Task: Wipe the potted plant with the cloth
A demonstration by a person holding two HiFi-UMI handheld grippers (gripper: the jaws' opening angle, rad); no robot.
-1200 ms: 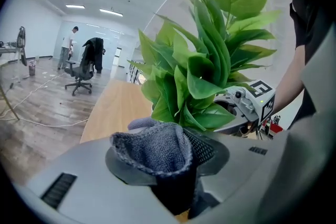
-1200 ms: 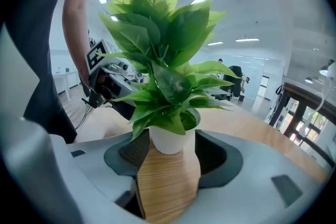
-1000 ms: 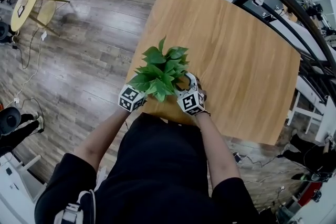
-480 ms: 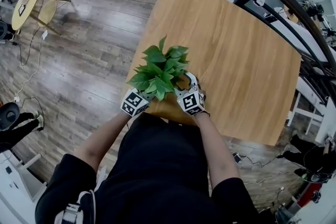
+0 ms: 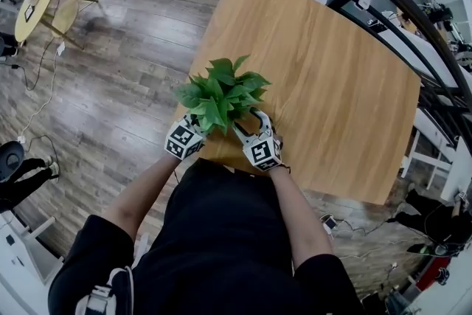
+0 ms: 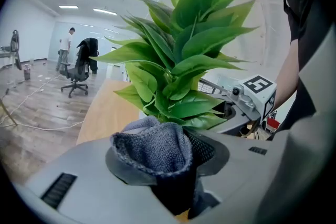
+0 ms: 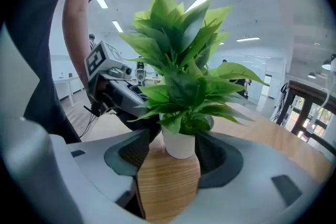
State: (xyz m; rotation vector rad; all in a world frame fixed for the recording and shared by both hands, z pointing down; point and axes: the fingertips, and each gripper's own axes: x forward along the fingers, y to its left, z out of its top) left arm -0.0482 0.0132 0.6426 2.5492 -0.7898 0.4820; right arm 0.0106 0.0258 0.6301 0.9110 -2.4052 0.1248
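The potted plant (image 5: 220, 94) has broad green leaves and a small white pot (image 7: 179, 144). It stands on the wooden table (image 5: 332, 85) near the front edge. My left gripper (image 5: 196, 129) reaches under the leaves from the left and is shut on a folded grey cloth (image 6: 151, 143). In the left gripper view the cloth sits just below the lowest leaves (image 6: 181, 105). My right gripper (image 5: 251, 120) comes in from the right. Its jaws stand open on either side of the pot, with a strip of table showing at the left jaw.
A railing and white furniture (image 5: 413, 18) stand beyond the table's far right side. Wood floor with cables (image 5: 110, 48) and a round yellow side table (image 5: 33, 4) lie to the left. The table's front edge (image 5: 221, 162) runs just below both grippers.
The foliage has shifted left and farther from me. The left gripper with the cloth has pushed in closer under the leaves. The right gripper has slid slightly left and back.
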